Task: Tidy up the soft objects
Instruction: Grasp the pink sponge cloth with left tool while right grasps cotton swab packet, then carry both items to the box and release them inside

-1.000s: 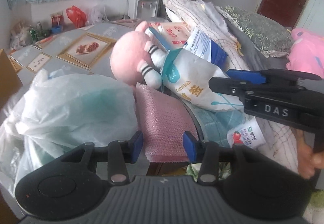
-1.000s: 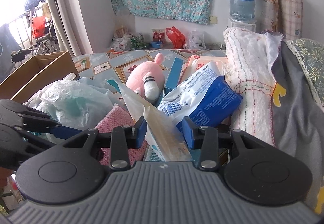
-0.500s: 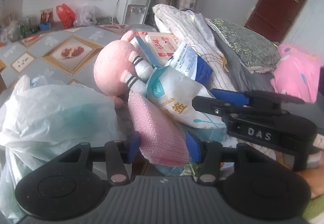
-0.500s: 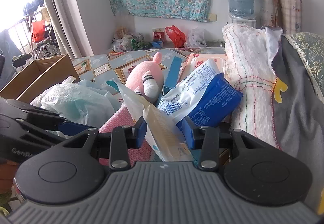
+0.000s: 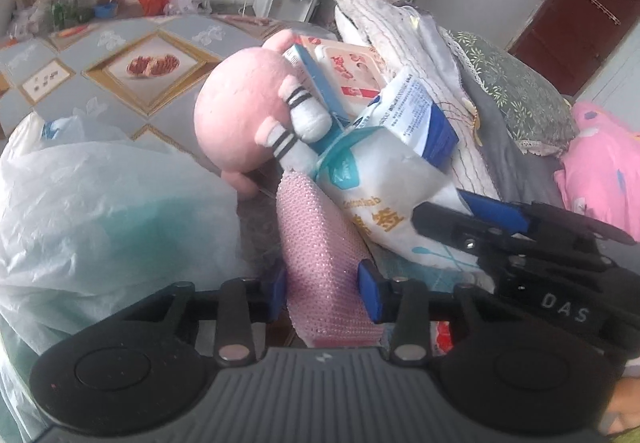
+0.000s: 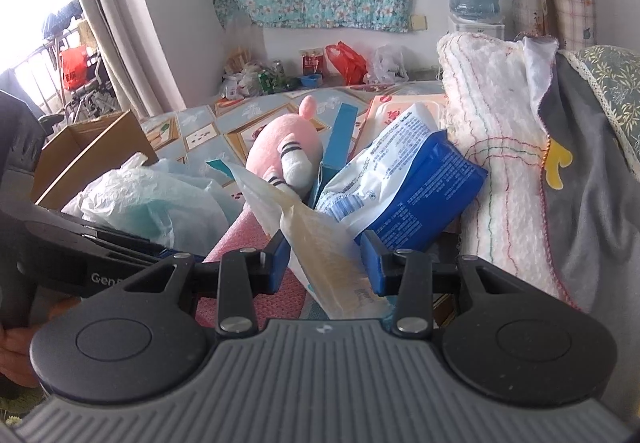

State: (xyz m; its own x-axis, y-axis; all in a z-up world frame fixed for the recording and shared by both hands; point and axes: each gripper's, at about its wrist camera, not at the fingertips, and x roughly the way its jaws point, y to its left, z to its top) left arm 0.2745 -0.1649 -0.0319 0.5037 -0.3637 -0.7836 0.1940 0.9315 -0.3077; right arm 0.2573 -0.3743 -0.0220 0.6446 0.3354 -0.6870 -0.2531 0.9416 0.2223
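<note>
Left wrist view, left to right: a crumpled white plastic bag with something teal showing through fills the near left, lying on a table covered with a grey cloth printed with framed pictures. Just right of the bag sits a pink plush toy with white, black-striped limbs, leaning against a stack of packets. Below it, a pink textured sponge cloth runs down into the left gripper; the blue pads flank it on both sides, the jaws are closing and the pads press its edges. Right of the cloth lies a white cotton-swab packet with teal corner and gold lettering, under a blue-and-white wipes packet. The right gripper enters from the right of this view, its black body marked "DAS". Beyond are a folded white quilt, a green floral pillow and a pink bundle. Right wrist view, left to right: a cardboard box, the plastic bag, the left gripper's black body with part of a hand behind it, the plush, then the swab packet seen edge-on, clamped between the right gripper's blue pads. The wipes packet rests against it, touching the quilt at right.
</note>
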